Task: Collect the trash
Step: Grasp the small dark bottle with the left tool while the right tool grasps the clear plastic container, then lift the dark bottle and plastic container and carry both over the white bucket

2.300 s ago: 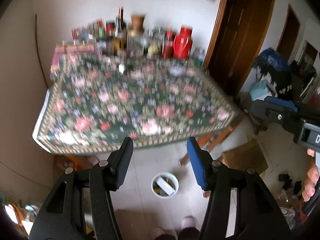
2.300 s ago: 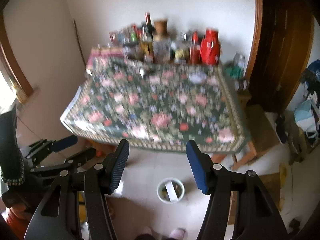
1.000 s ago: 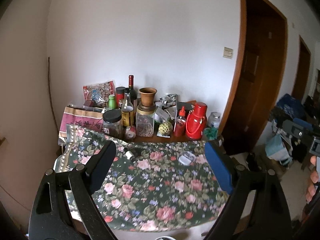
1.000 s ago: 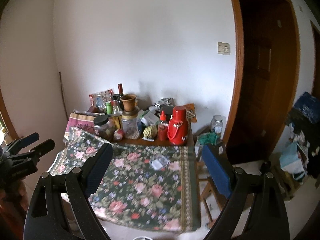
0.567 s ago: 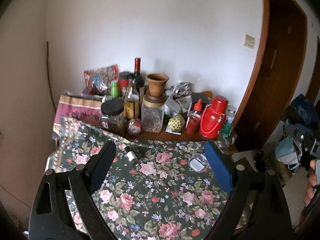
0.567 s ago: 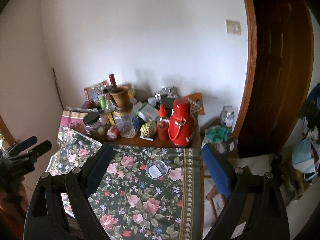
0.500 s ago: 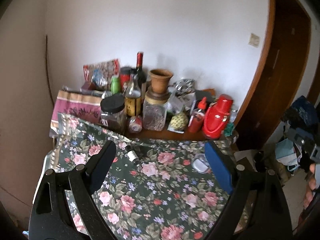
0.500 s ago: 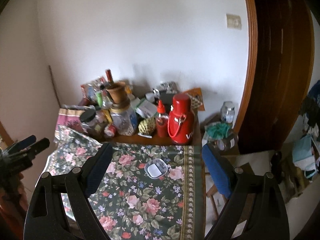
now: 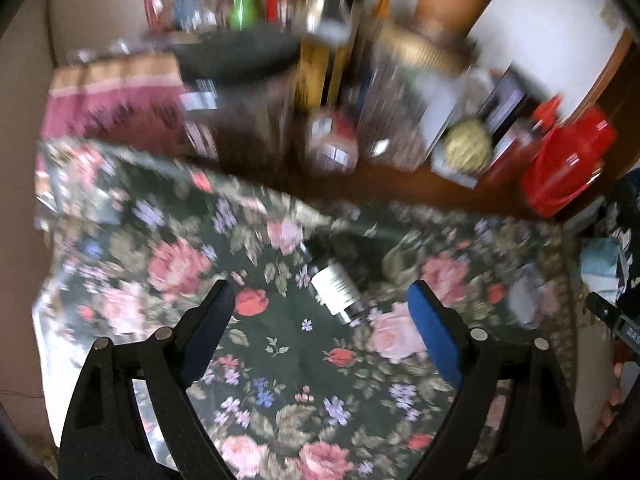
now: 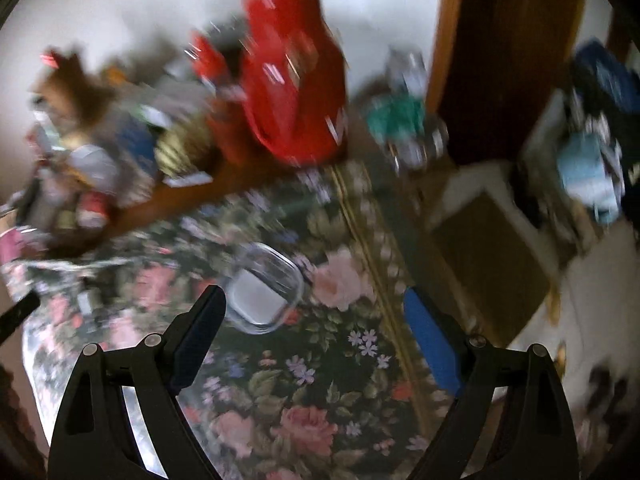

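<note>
A small dark bottle with a white label (image 9: pixel 335 287) lies on its side on the floral tablecloth (image 9: pixel 280 360), just beyond my open, empty left gripper (image 9: pixel 320 336). A clear plastic container (image 10: pixel 264 294) lies on the cloth (image 10: pixel 320 380) just ahead of my open, empty right gripper (image 10: pixel 312 336), close to its left finger. Both views are motion-blurred.
Bottles, jars and a red thermos (image 9: pixel 568 168) crowd the back of the table against the wall; the thermos also shows in the right wrist view (image 10: pixel 296 92). The table's right edge (image 10: pixel 384 280) drops to the floor with a cardboard box (image 10: pixel 488 260) and a dark door behind.
Both grippers have moved forward and down over the table. The bottle and the clear container now lie close in front of the fingers. Both grippers stay open.
</note>
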### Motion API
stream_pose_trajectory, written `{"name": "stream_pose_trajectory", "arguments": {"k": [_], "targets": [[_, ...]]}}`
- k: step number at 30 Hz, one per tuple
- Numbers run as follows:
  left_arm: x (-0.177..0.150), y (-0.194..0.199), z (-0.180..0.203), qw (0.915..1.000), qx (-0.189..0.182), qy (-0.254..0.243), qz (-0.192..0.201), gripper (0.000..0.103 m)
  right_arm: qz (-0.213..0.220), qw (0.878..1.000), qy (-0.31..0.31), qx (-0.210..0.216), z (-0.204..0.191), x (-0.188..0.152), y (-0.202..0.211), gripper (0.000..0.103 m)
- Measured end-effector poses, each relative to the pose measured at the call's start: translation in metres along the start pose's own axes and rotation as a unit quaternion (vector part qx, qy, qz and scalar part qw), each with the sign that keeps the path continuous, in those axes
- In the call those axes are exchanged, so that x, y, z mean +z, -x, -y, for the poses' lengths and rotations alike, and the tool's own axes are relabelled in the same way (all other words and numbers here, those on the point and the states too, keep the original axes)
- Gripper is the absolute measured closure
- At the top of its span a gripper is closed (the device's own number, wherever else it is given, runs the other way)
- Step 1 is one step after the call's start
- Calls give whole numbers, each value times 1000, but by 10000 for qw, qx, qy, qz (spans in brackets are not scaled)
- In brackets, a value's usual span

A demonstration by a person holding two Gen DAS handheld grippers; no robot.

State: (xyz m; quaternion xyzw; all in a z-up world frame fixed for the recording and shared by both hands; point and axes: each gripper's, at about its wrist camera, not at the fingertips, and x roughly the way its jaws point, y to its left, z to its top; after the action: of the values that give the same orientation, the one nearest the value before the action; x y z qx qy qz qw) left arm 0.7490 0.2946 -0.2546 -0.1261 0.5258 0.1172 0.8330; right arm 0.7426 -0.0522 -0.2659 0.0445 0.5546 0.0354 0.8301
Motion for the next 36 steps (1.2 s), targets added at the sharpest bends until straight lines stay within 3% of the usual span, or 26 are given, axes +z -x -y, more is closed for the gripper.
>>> {"name": "stream_pose_trajectory", "arguments": {"k": [4, 7, 8, 10, 13, 19, 25, 31, 33, 36], "targets": [[-4, -48, -1, 9989, -36, 73, -460, 26, -552, 9981, -278, 8, 5, -1, -51, 50], [-5, -66, -2, 9982, -151, 210, -540, 31, -705, 9956, -557, 277, 10, -2, -70, 57], [-4, -70, -2, 9980, -193, 251, -548, 35, -527, 9968, -554, 235, 10, -1, -67, 58], [-2, -75, 1, 9984, -141, 263, -483, 39, -466, 9977, -403, 298, 5, 3, -66, 71], [2, -77, 7, 9990, -23, 160, -405, 43, -427, 9986, -192, 262, -2, 6, -68, 80], [3, -80, 23, 9988, 347, -197, -268, 69, -329, 9989, 290, 167, -19, 4, -67, 100], [-1, -64, 21, 9994, -44, 50, -351, 75, -165, 9990, 308, 291, -20, -4, -40, 100], [-7, -7, 32, 9999, -100, -57, 79, 76, 169, 9981, 319, 492, -14, -6, 4, 100], [-10, 20, 40, 9993, -157, -107, 326, 76, 378, 9969, 398, 565, -9, -14, 35, 100], [-14, 62, 54, 9970, -197, -194, 729, 76, 710, 9940, 556, 618, 4, 3, 53, 100]]}}
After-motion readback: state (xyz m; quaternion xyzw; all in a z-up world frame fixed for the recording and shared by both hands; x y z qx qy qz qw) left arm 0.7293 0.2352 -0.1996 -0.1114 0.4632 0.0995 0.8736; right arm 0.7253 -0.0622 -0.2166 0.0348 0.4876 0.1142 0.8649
